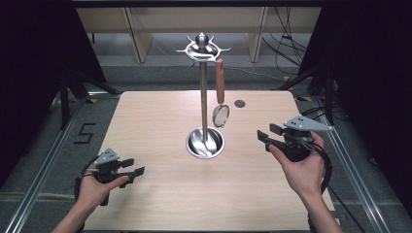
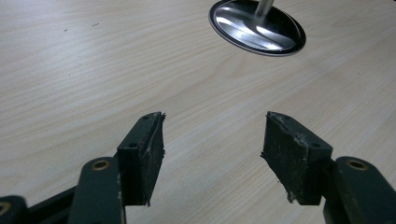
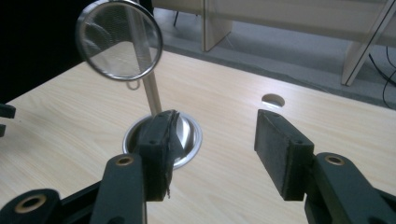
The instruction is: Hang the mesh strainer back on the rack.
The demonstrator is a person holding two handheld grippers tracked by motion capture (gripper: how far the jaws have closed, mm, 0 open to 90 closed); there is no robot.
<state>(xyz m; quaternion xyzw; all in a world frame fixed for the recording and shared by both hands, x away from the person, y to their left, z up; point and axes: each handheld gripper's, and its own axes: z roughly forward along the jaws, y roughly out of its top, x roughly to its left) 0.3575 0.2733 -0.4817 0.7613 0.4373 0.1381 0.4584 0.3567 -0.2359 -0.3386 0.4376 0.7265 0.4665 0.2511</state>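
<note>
Looking down from the high view, a pale wood tabletop [image 1: 160, 194] carries one landmark: a steel stand [image 1: 204, 104] with a round dish base [image 1: 205, 142] near the middle and a crown of hooks [image 1: 203, 47] at its top.

Left of the stand, near the front edge: left gripper [image 1: 134, 167] held in the person's left hand [image 1: 94, 187], jaws parted with nothing between them, pointing toward the stand. In the left gripper view the left gripper [image 2: 212, 149] shows bare wood between its two pads, and the dish base [image 2: 258, 29] lies ahead, well apart, with the way to it clear.

At the stand: a small mesh strainer [image 1: 221, 115] with a brown wooden handle [image 1: 220, 81] hangs from a hook on the stand's right side, mesh end down, just right of the pole and above the base, not touching the tabletop.

Right of the stand, behind the strainer: a small dark round hole [image 1: 239, 103] in the tabletop.

Farther right: right gripper [image 1: 268, 136] in the right hand [image 1: 303, 170], jaws open and empty, aimed leftward at the stand, grey plate on top. In the right gripper view the right gripper [image 3: 215, 154] looks across at the pole; the strainer [image 3: 119, 39] hangs in front of the pole's upper part, and the near jaw pad covers part of the dish base [image 3: 189, 140]. The hole [image 3: 273, 100] sits beyond the far jaw.

Beyond the tabletop: light wooden furniture legs [image 1: 136, 34] and loose cables [image 1: 284, 43] on a grey floor [image 1: 160, 73]. Left of the tabletop, a "5" mark [image 1: 85, 132] on the floor.
</note>
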